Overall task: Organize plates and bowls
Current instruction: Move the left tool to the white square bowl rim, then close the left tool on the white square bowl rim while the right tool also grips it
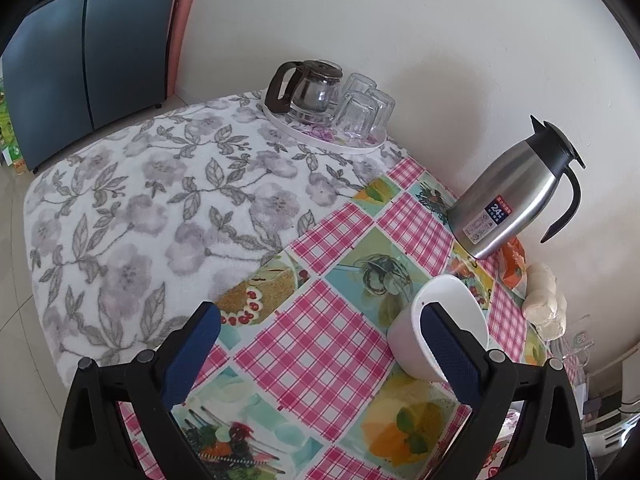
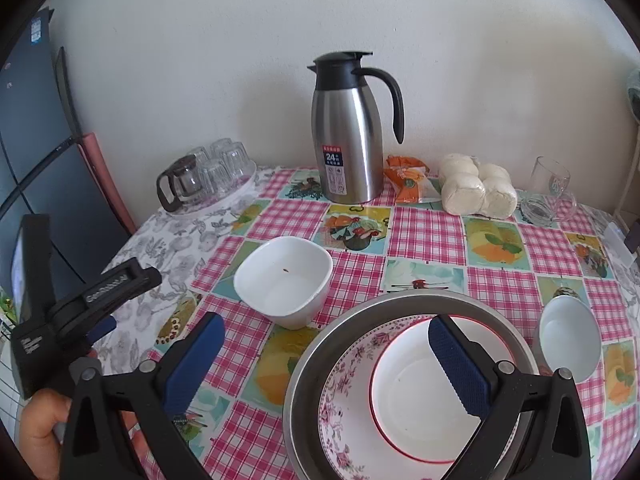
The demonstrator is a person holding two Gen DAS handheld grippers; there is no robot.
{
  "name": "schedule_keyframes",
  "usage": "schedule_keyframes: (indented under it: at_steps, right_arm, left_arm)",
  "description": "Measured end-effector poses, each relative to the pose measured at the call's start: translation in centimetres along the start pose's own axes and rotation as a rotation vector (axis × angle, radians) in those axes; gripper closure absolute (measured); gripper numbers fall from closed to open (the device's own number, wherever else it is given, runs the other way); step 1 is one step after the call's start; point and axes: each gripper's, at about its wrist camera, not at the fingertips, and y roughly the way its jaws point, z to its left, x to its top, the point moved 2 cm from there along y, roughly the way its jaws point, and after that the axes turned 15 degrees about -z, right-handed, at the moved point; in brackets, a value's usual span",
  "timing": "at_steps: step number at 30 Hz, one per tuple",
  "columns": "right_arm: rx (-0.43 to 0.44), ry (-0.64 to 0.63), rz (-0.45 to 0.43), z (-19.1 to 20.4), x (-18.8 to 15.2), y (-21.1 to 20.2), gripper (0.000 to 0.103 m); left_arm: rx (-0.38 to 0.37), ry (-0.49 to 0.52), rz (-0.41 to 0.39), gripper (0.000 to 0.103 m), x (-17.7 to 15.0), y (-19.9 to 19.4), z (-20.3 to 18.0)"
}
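- Square white ceramic bowl (image 2: 285, 280) sits centre frame on the pink checked tablecloth (image 2: 424, 236), apart from my stack at lower right: red-rimmed white plate (image 2: 420, 392) on floral plate (image 2: 344, 384) in a steel basin (image 2: 308, 360).
- My left gripper (image 1: 320, 352) is wide open and empty, its right finger (image 1: 448, 352) overlapping the bowl's rim; closing off-centre could tip it.
- My right gripper (image 2: 328, 364), equally wide and empty, hangs over the stack; a careless drop could chip plates.
- Small round white bowl (image 2: 568, 336) near the right edge could get knocked.
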Motion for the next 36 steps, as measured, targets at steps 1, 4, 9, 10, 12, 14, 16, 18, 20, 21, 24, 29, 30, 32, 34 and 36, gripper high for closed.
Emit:
schedule_keyframes:
  at_steps: [1, 4, 9, 10, 12, 14, 16, 18, 20, 21, 24, 29, 30, 32, 34, 36]
  right_arm:
    - [-0.003, 0.006, 0.011, 0.0, 0.1, 0.5, 0.000]
    - [-0.009, 0.038, 0.054, -0.3, 0.4, 2.3, 0.000]
    - [-0.035, 0.067, 0.115, -0.7, 0.9, 4.9, 0.001]
    - [-0.041, 0.072, 0.125, -0.7, 1.0, 5.4, 0.003]
    - [-0.046, 0.074, 0.145, -0.7, 1.1, 6.2, 0.009]
    - [-0.055, 0.071, 0.163, -0.7, 1.2, 6.9, 0.010]
    - [-0.066, 0.067, 0.182, -0.6, 1.1, 7.6, 0.013]
    - [-0.065, 0.070, 0.203, -0.5, 1.0, 8.3, 0.018]
    - [-0.068, 0.079, 0.219, -0.4, 0.6, 9.0, 0.022]
    - [-0.066, 0.079, 0.226, -0.2, 0.5, 9.3, 0.023]
    - [-0.064, 0.075, 0.248, 0.2, -0.3, 10.3, 0.032]
    - [-0.067, 0.081, 0.277, 0.4, -1.3, 11.7, 0.042]
    - [-0.069, 0.082, 0.282, 0.5, -1.4, 11.9, 0.044]
    - [-0.076, 0.082, 0.292, 0.5, -1.7, 12.4, 0.049]
    - [-0.079, 0.088, 0.300, 0.5, -1.9, 12.9, 0.053]
    - [-0.078, 0.097, 0.309, 0.4, -2.3, 13.4, 0.058]
  left_arm:
    - [-0.001, -0.001, 0.002, 0.003, 0.0, 0.1, 0.0]
    - [-0.033, -0.020, 0.029, 0.003, -0.2, 1.0, -0.1]
    - [-0.092, -0.062, 0.068, 0.003, -0.8, 2.3, -0.7]
    - [-0.094, -0.068, 0.078, 0.003, -1.0, 2.6, -0.7]
    - [-0.088, -0.076, 0.092, 0.003, -1.3, 3.2, -0.9]
    - [-0.098, -0.075, 0.099, 0.003, -1.6, 3.8, -1.2]
    - [-0.124, -0.063, 0.107, 0.003, -1.9, 4.3, -1.7]
    - [-0.154, -0.056, 0.125, 0.004, -2.4, 4.8, -2.4]
    - [-0.171, -0.050, 0.136, 0.005, -2.8, 5.1, -2.9]
    - [-0.174, -0.043, 0.141, 0.009, -3.0, 5.3, -3.2]
    - [-0.188, -0.037, 0.166, 0.023, -3.6, 6.2, -3.7]
    - [-0.197, -0.053, 0.181, 0.034, -4.0, 7.1, -3.6]
    - [-0.199, -0.052, 0.182, 0.036, -4.0, 7.2, -3.6]
    - [-0.206, -0.053, 0.181, 0.039, -4.0, 7.4, -3.8]
    - [-0.213, -0.049, 0.182, 0.042, -4.2, 7.6, -4.0]
    - [-0.219, -0.040, 0.185, 0.049, -4.3, 7.9, -4.3]
